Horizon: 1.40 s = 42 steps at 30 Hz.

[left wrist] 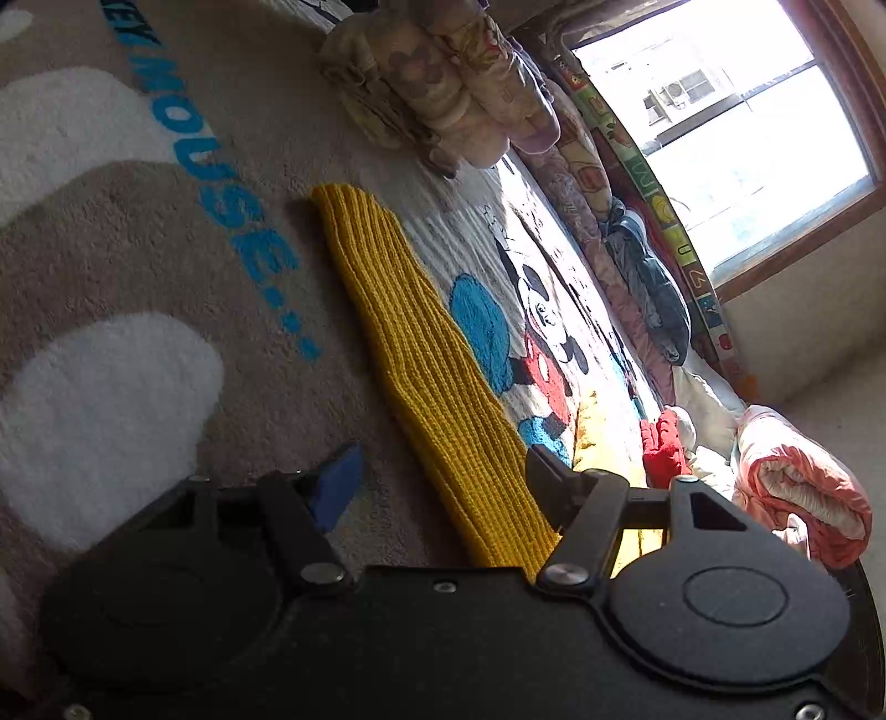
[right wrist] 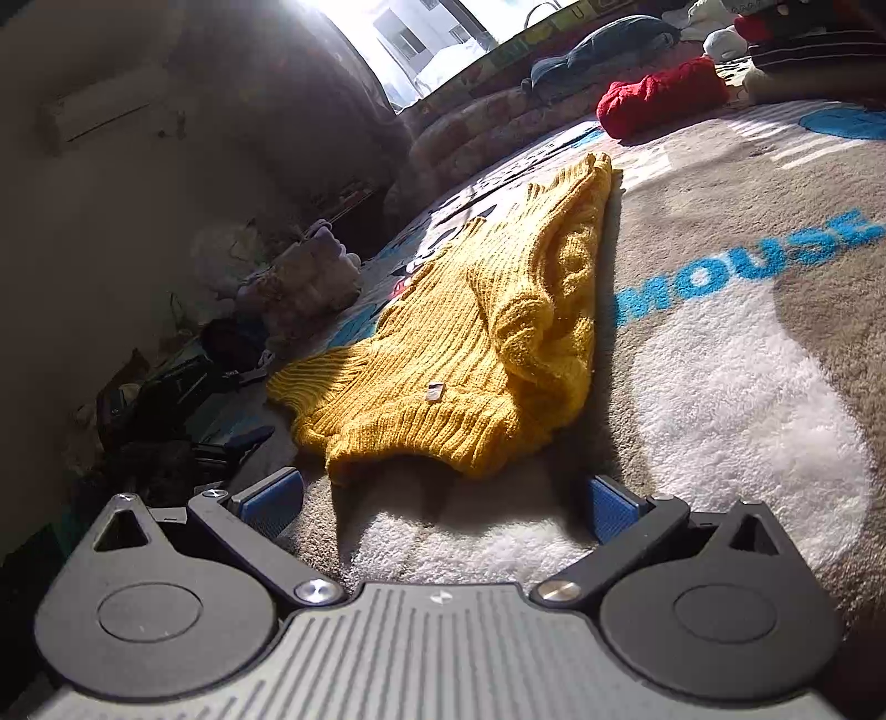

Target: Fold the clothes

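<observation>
One yellow sweater (right wrist: pixel 470 343) on rug (right wrist: pixel 747 415), 1 red garment (right wrist: pixel 659 97), both grippers' fingers spread, empty-handed.

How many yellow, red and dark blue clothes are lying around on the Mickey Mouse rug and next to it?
Yellow: 1, the yellow knit sweater on the rug
Red: 1, the red knit garment at the rug's far edge
Dark blue: 1, the dark blue garment lying by the window side
Total: 3
</observation>
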Each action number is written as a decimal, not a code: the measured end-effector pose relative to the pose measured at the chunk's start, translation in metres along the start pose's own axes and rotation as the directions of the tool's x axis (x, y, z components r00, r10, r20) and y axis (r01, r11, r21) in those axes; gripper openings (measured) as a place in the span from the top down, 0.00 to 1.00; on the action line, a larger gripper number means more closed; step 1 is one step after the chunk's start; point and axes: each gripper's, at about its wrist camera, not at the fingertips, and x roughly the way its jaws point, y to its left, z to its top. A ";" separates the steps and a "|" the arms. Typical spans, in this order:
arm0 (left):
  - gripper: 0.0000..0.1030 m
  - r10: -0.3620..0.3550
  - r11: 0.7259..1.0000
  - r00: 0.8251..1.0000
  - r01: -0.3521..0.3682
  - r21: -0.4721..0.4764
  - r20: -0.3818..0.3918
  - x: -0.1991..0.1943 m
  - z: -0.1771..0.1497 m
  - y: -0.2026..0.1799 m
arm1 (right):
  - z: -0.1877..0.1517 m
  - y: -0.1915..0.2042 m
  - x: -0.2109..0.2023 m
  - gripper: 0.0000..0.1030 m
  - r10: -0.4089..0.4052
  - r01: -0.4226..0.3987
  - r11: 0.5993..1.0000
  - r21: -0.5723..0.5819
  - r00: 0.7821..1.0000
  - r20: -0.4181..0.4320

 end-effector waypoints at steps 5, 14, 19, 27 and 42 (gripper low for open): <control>0.60 0.051 0.999 0.999 -0.051 -0.004 0.012 0.014 0.018 0.001 | -0.002 0.002 0.001 0.00 -0.006 0.006 1.000 -0.024 1.000 0.001; 0.92 0.030 0.991 0.999 -0.035 0.128 0.044 0.013 0.024 -0.025 | -0.003 0.005 0.004 0.00 -0.007 0.007 0.998 -0.060 1.000 -0.005; 0.92 -0.037 0.966 0.998 0.020 0.256 0.059 0.014 0.012 -0.074 | -0.002 0.003 0.004 0.00 -0.002 0.002 0.998 -0.057 1.000 -0.004; 0.92 -0.108 0.840 0.994 0.086 0.535 0.010 0.024 -0.040 -0.154 | -0.002 0.003 0.004 0.00 0.003 -0.003 0.999 -0.051 1.000 -0.001; 0.36 -0.022 0.564 0.981 0.170 0.808 -0.192 0.054 -0.156 -0.163 | 0.009 0.000 -0.010 0.01 0.079 -0.083 0.993 0.079 0.995 0.054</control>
